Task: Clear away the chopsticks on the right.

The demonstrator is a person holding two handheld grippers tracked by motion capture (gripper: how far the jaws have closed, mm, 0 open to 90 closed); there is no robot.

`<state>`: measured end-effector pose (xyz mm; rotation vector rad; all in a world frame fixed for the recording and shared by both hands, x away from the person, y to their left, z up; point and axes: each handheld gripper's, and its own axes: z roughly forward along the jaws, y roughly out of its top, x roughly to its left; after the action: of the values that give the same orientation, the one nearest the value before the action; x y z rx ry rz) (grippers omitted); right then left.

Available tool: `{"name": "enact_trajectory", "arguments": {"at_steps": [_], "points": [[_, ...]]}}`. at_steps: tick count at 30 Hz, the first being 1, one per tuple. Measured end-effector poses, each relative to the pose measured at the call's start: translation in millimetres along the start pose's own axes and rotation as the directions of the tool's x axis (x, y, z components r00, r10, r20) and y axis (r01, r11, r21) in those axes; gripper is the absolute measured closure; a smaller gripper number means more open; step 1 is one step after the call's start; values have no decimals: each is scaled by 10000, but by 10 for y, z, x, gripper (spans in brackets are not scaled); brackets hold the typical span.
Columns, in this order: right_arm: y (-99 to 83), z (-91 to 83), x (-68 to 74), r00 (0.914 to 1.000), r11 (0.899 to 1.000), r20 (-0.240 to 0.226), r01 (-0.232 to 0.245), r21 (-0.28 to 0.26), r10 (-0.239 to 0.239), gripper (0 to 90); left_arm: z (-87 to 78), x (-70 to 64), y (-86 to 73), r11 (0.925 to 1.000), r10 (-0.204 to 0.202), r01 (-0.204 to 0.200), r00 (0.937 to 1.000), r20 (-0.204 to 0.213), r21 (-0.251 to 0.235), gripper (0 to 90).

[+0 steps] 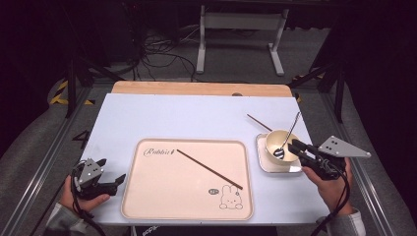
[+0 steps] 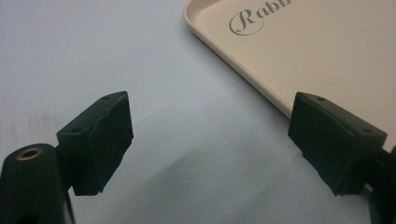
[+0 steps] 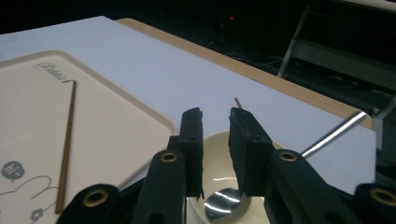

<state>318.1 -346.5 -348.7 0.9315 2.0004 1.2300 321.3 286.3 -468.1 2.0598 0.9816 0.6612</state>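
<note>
- High view: my right gripper (image 1: 295,144) hovered at the bowl (image 1: 281,145) rim, jaws narrowly parted, gripping nothing.
- Spoon (image 1: 286,138) stood in the bowl, just ahead of the jaws; handle leaned up and away.
- Left gripper (image 1: 111,183) rested spread wide, empty, beside the tray (image 1: 147,196).
- One chopstick (image 1: 209,168) lay diagonally on the tray.
- Tray script began "Rabb".

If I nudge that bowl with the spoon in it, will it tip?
Probably not. The bowl looks wide, low and sits in a small tray. The spoon leans over the rim, so it may swing or slide out. The right gripper is already at the rim.
</note>
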Motion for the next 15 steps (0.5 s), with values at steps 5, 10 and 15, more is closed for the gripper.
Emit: {"name": "enact_trajectory", "arguments": {"at_steps": [5, 10, 15], "points": [[-92, -46, -189, 9972, 9994, 674, -324, 153, 313, 748, 6, -3, 1, 10000, 11, -11, 10000, 30, 21, 146], [-226, -52, -383, 9903, 9962, 1181, -782, 384, 732, 748, 1, -1, 1, 10000, -30, 30, 10000, -19, 8, 146], [-353, 3, -523, 9832, 9899, 1463, -1207, 743, 1089, 744, 0, 0, -1, 10000, -23, 24, 10000, -18, 43, 146]]}}
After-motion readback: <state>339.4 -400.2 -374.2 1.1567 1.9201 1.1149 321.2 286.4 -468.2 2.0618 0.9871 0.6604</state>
